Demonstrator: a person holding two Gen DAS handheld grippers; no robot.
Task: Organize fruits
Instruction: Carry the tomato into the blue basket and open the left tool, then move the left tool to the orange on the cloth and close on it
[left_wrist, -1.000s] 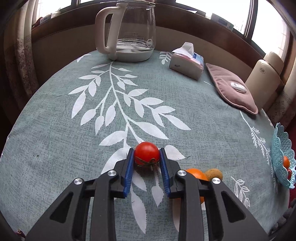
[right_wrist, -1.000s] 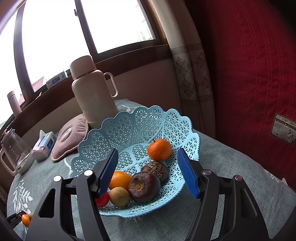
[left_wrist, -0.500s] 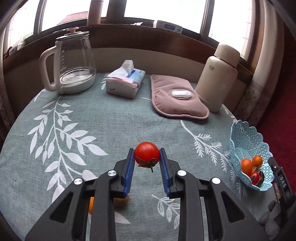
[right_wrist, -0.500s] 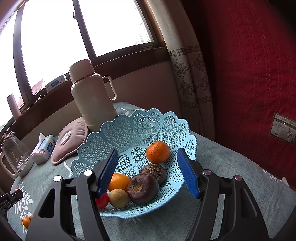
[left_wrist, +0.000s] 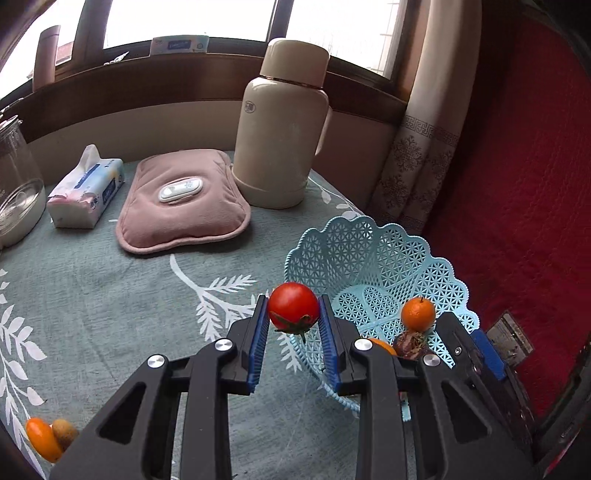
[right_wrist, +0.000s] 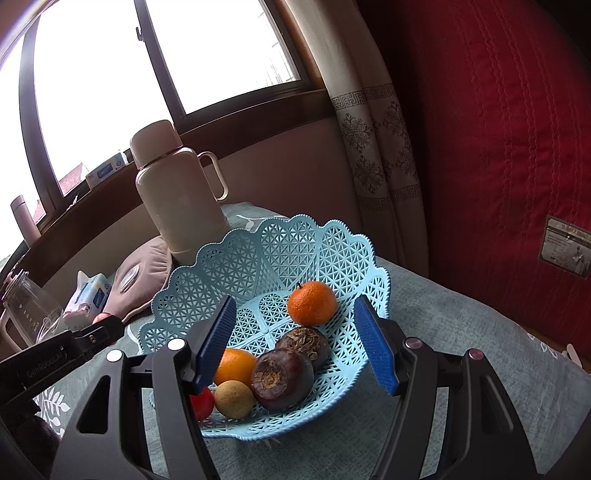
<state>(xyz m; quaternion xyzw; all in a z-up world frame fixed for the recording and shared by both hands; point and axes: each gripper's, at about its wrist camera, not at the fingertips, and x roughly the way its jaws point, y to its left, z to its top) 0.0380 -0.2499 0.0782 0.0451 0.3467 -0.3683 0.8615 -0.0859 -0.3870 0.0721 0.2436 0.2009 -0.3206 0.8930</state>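
While your left gripper (left_wrist: 293, 332) clamps the red tomato (left_wrist: 293, 304) between its blue pads, the fruit rides clear of the tablecloth (left_wrist: 110, 295), just short of the near-left rim of the blue basket (left_wrist: 369, 251). Your right gripper (right_wrist: 295, 347) stands spread wide with nothing between its pads, straddling the basket from the near side. Basket contents: mandarin (right_wrist: 312, 302) toward the back, two dark purple fruits (right_wrist: 282, 380) mid-bowl, an orange (right_wrist: 234, 365), a small tan fruit (right_wrist: 233, 398) and a second red tomato (right_wrist: 202, 402) at the near-left edge. Open mesh floor shows behind the left pad, in front of the scalloped back wall. Beyond the rim: cream thermos (left_wrist: 282, 129) and pink heat pad (left_wrist: 181, 203) near the basket's far side, tissue pack (left_wrist: 86, 192) further left. Red quilted fabric (left_wrist: 517, 184) crowds the right side. One orange fruit (left_wrist: 42, 439) and a brown one (left_wrist: 63, 434) touch each other on the cloth, well apart from the basket.
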